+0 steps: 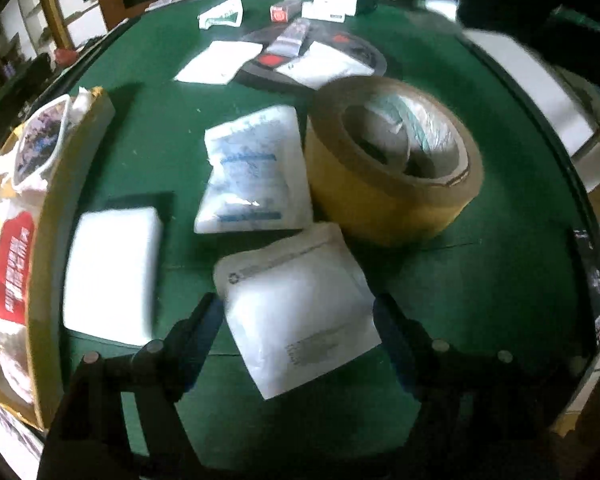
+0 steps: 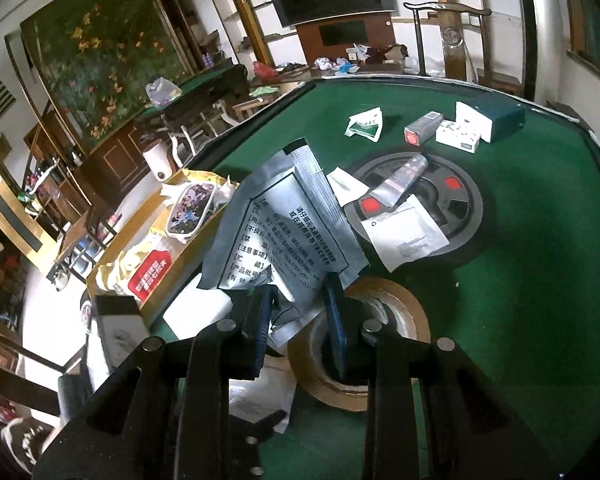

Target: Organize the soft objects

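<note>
Left hand-held gripper [image 1: 298,330] pointed steeply down, jaws spread around a white pouch [image 1: 296,312] on the green worktop [image 1: 480,280]. Right hand-held gripper [image 2: 300,312] angled downward, pinching a silver sachet [image 2: 280,232].

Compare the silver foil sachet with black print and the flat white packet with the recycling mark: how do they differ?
The silver foil sachet is crumpled and clamped in the right gripper above the table; the flat white packet lies smooth on the green felt table between the open fingers of the left gripper, unpinched. Both are thin, soft packs.
</note>
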The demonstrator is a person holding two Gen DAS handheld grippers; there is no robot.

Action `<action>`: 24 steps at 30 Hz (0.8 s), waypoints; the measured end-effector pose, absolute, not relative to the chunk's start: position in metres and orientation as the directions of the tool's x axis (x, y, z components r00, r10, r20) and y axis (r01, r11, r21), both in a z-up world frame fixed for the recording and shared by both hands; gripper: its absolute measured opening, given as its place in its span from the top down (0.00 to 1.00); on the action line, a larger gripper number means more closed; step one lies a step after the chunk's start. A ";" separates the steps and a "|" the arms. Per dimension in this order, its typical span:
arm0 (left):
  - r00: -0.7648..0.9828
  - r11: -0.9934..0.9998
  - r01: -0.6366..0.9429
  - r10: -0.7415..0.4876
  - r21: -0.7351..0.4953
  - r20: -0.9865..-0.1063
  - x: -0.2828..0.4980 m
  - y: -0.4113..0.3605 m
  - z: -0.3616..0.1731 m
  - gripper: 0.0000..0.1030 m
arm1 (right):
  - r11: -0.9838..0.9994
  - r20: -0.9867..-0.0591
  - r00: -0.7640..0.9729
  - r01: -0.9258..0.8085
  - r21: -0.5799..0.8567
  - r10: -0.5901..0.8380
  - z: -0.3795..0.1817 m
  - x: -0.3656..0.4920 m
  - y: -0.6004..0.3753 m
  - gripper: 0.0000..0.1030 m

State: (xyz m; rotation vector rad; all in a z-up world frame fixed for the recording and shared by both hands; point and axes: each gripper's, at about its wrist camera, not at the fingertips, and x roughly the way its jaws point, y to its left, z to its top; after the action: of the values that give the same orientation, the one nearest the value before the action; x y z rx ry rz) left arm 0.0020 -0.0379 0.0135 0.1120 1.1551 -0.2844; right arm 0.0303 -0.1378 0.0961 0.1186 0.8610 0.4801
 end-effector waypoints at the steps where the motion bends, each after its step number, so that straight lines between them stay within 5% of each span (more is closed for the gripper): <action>1: 0.367 0.961 0.272 -0.158 -0.056 -0.917 0.002 -0.041 0.011 0.20 | 0.887 -0.698 0.553 -0.356 0.295 0.455 0.096 0.030 -0.140 0.76; 11: 0.389 0.972 0.236 -0.095 -0.001 -0.917 0.001 -0.051 0.007 0.23 | 0.874 -0.678 0.553 -0.343 0.346 0.485 0.091 0.028 -0.149 0.75; 14: 0.389 0.963 0.270 -0.115 -0.006 -0.914 0.000 -0.049 0.008 0.43 | 0.873 -0.675 0.555 -0.341 0.350 0.487 0.090 0.027 -0.151 0.75; 16: 0.392 0.958 0.286 -0.144 -0.028 -0.908 -0.003 -0.044 0.011 0.66 | 0.872 -0.674 0.554 -0.337 0.354 0.488 0.089 0.027 -0.153 0.75; 18: 0.392 0.958 0.277 -0.190 -0.081 -0.900 -0.004 -0.031 0.016 0.74 | 0.871 -0.674 0.553 -0.334 0.359 0.490 0.088 0.027 -0.153 0.75; 24: 0.380 0.953 0.250 -0.259 -0.171 -0.888 -0.005 -0.005 0.018 0.69 | 0.868 -0.675 0.548 -0.335 0.366 0.495 0.085 0.030 -0.150 0.75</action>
State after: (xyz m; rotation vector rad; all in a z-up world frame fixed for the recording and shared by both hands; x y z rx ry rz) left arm -0.0053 -0.0053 0.0182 -0.0091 1.1358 -0.3246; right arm 0.0298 -0.1497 0.0850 0.2033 0.8609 0.4954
